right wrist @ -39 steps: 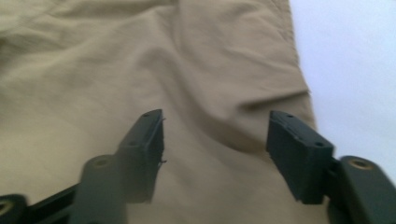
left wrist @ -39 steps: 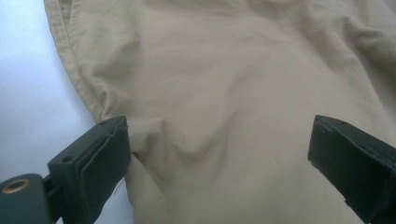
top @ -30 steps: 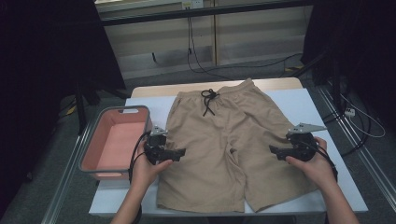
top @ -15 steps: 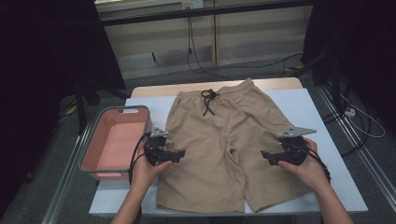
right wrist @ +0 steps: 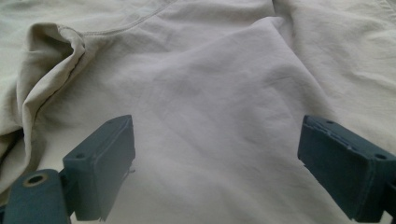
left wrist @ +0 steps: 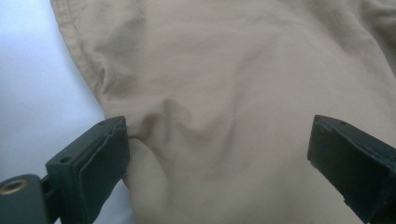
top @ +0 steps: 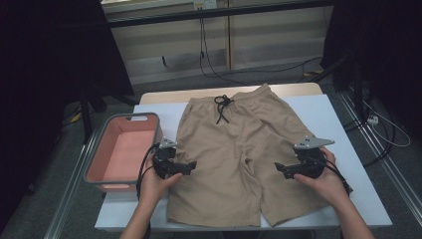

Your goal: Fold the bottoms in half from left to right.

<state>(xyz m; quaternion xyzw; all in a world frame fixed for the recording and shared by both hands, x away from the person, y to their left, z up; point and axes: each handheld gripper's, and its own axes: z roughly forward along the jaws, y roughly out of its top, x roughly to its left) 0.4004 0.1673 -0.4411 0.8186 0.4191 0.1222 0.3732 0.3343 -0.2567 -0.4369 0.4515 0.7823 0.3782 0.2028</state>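
Shorts (top: 244, 159) on table (top: 358, 199), basket (top: 124, 149) left.

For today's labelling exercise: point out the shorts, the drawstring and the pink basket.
shorts (top: 234, 164), high view, on the tan cloth between the two legs.
drawstring (top: 222, 107), high view, on the black knot at the waistband.
pink basket (top: 122, 152), high view, on its bare pink floor.

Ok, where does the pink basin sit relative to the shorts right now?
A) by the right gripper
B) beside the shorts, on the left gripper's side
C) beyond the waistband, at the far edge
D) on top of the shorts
B: the pink basin sits off the left edge of the shorts, next to the left gripper.
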